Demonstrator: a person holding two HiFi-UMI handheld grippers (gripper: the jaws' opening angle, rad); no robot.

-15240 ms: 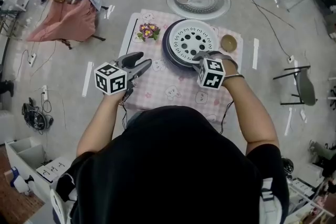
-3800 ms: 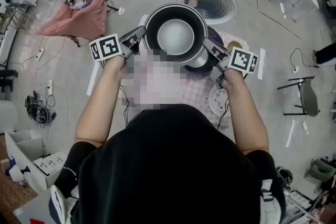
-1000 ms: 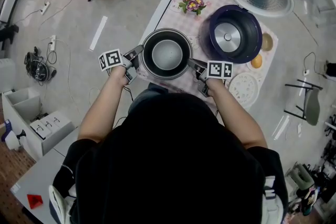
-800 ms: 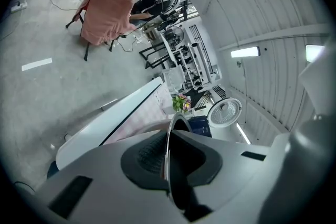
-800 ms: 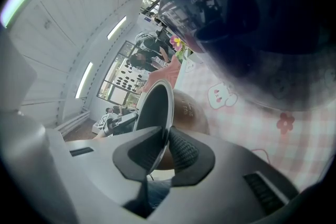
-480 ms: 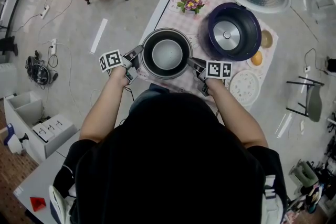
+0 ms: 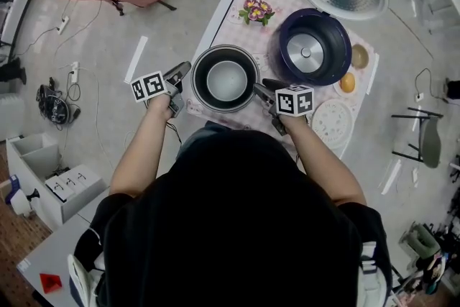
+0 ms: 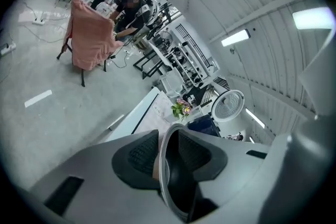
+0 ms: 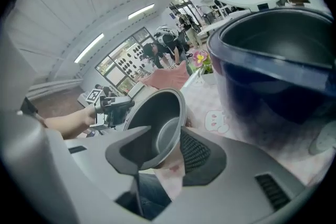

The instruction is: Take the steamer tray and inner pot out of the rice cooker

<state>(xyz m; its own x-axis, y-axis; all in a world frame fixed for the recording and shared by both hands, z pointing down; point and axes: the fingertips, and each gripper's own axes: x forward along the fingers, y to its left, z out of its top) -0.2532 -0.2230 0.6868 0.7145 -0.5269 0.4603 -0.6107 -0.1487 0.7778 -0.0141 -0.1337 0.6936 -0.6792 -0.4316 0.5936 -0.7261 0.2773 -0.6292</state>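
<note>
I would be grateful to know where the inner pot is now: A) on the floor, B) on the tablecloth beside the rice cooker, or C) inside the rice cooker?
B: the head view shows the inner pot on the pink tablecloth, left of the open rice cooker.

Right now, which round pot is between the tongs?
The black inner pot at the table's near edge: its rim sits between the jaws of the left tongs and the right tongs, both opening. The dark blue rice cooker stands apart.

No legible text; only square black-and-white markers on left gripper and right gripper.
</note>
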